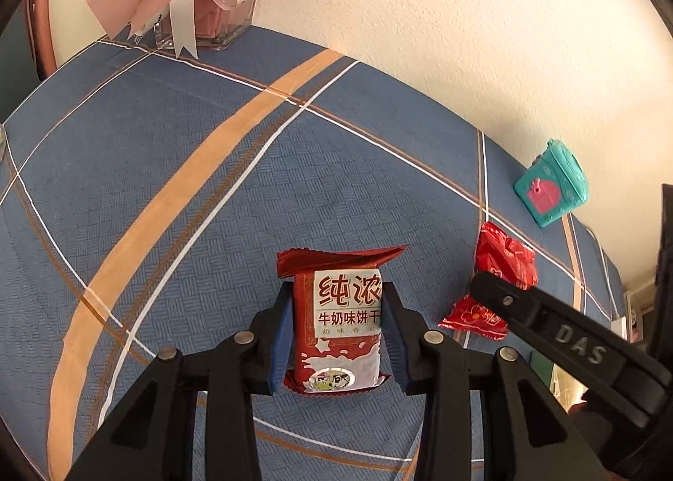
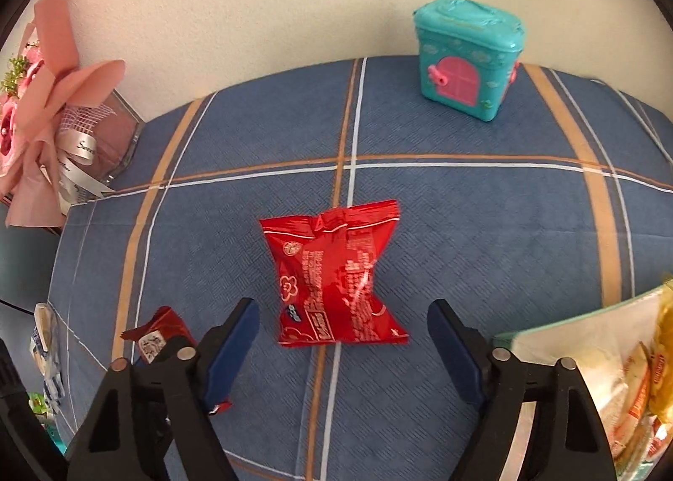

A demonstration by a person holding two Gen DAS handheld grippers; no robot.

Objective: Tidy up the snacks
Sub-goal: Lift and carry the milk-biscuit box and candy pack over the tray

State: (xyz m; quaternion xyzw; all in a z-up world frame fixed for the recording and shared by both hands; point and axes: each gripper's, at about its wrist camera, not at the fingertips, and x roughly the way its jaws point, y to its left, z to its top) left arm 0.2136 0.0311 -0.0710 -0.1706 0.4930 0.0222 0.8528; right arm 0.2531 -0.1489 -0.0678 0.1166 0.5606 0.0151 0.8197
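Snacks being gathered: biscuit packet (image 1: 340, 325) in hand, red packet (image 2: 336, 275) next.
Left gripper (image 1: 338, 327) is clamping the biscuit packet in its jaws; right gripper (image 2: 343, 346), jaws wide and holding nothing, is straddling the red packet mid-bench (image 2: 462, 228) and probably needs lowering before pinching.

Wide blue tablecloth (image 2: 462, 228) lies bare around the red snack packet (image 2: 336, 275). The teal toy box (image 2: 467, 60) and the pink bouquet (image 2: 54, 119) crowd the far wall; a snack bag (image 2: 589, 376) blocks the near right.
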